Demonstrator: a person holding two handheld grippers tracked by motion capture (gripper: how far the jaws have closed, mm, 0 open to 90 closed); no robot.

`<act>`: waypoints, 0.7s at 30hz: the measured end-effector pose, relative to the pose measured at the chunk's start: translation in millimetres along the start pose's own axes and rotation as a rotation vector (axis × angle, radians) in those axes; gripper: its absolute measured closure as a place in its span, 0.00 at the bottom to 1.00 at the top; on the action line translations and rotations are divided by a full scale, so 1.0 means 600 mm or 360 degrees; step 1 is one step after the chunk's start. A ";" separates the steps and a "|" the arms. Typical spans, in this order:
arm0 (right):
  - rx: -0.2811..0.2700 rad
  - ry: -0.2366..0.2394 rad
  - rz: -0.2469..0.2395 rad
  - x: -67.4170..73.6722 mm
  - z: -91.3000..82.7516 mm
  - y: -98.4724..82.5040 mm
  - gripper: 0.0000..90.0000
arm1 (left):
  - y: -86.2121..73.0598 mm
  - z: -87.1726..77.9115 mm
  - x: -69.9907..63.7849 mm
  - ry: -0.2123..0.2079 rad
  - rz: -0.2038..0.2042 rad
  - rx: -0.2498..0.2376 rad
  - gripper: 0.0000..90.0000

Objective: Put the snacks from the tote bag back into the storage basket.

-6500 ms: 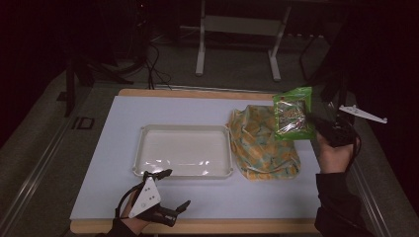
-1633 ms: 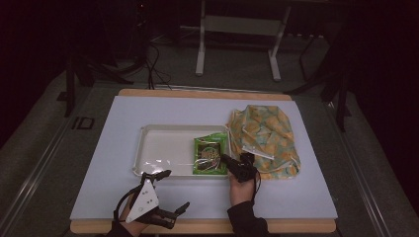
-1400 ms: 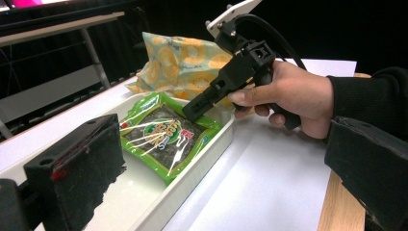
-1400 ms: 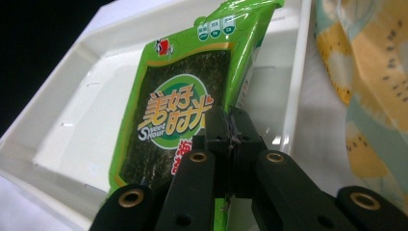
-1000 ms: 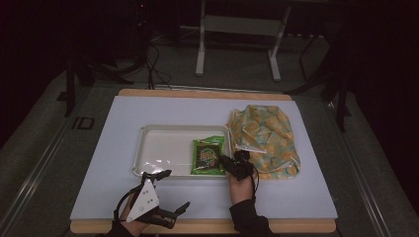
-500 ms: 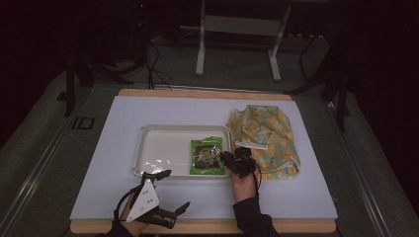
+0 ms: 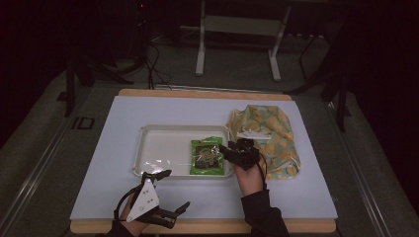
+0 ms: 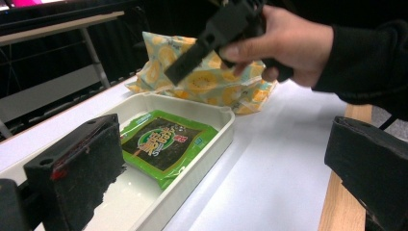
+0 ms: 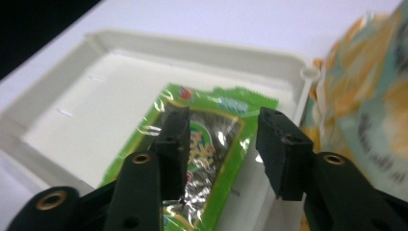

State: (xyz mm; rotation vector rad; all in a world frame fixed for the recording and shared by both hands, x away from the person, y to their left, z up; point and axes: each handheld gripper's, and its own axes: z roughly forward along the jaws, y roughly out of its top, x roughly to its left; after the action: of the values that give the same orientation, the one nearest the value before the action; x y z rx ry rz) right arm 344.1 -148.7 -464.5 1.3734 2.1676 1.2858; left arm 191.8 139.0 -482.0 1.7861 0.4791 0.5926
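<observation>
Now right gripper (image 7: pixel 228 152) raised, jaws just parted — above packet (image 7: pixel 207 156)

Right gripper (image 7: pixel 228 150) raised, jaws just opening, left gripper (image 7: pixel 165 192) open

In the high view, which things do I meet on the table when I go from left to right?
Left gripper → white tray → green snack packet → right gripper → yellow patterned bag.

A tray (image 7: pixel 163 148) sits mid-table (image 7: pixel 148 111). A snack packet (image 7: pixel 207 157) lies in its right end. A cloth bag (image 7: pixel 269 131) lies just right of the tray.
</observation>
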 end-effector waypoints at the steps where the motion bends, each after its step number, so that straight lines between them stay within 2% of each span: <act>1: -0.0011 0.0019 -0.0014 -0.001 -0.004 0.006 0.56 | 0.000 0.000 0.000 -0.0001 -0.0001 0.0001 0.00; 4: -0.0025 0.0046 -0.0031 -0.003 -0.015 0.024 0.49 | 0.000 0.000 0.000 0.0001 -0.0001 0.0001 0.00; 8: -0.0053 0.0022 -0.0041 -0.012 -0.032 0.046 0.37 | 0.000 0.000 0.000 0.0002 -0.0002 0.0003 0.00; 11: -0.0059 -0.0006 -0.0034 -0.023 -0.044 0.060 0.34 | 0.000 0.000 0.001 0.0003 -0.0003 0.0004 0.00; 17: -0.0098 -0.0094 -0.0072 -0.045 -0.073 0.078 0.27 | -0.001 0.000 0.001 0.0002 -0.0001 0.0009 0.00; 21: -0.0127 -0.0132 -0.0041 -0.065 -0.089 0.080 0.23 | -0.001 0.001 0.000 0.0001 0.0002 0.0012 0.00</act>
State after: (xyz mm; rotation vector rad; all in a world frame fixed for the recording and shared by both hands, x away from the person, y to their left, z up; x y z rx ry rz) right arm 359.0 -202.1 -404.7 1.3392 2.0501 1.2686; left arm 192.4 138.7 -482.6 1.7932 0.4811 0.5926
